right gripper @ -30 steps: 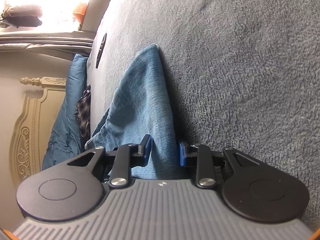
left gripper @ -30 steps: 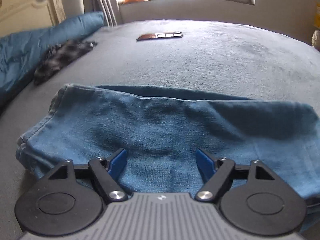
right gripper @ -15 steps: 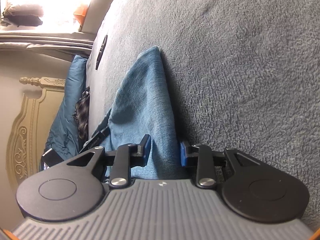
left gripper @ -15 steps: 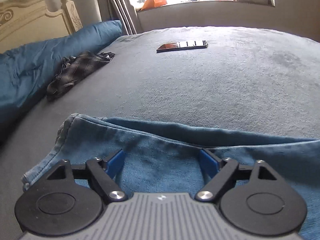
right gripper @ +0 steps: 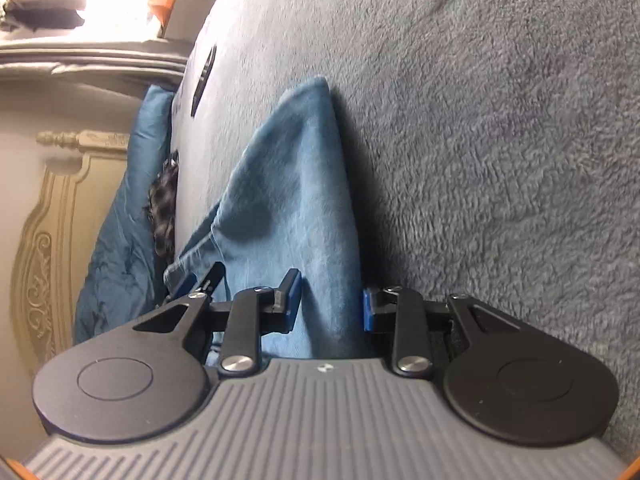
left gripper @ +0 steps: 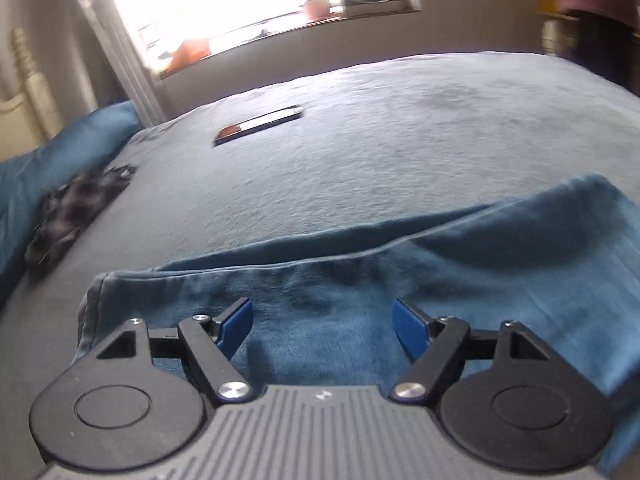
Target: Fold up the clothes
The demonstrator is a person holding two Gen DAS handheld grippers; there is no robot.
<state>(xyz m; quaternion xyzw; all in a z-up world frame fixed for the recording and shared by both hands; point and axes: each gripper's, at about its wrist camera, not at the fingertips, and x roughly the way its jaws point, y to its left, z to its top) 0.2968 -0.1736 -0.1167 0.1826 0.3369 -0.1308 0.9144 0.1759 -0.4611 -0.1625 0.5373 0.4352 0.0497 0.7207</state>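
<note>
Denim: blue jeans lie doubled on grey fleece bed | left hand-held gripper spread wide above them, gripping nothing | right hand-held gripper narrower, straddling a raised fold, grip uncertain | step: folding in progress | next: square the edges.

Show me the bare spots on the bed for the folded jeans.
Free: the blanket between jeans and phone, and the stretch right of the phone toward the far edge. Crowded: the left side, where the plaid cloth lies against the pillow.
</note>
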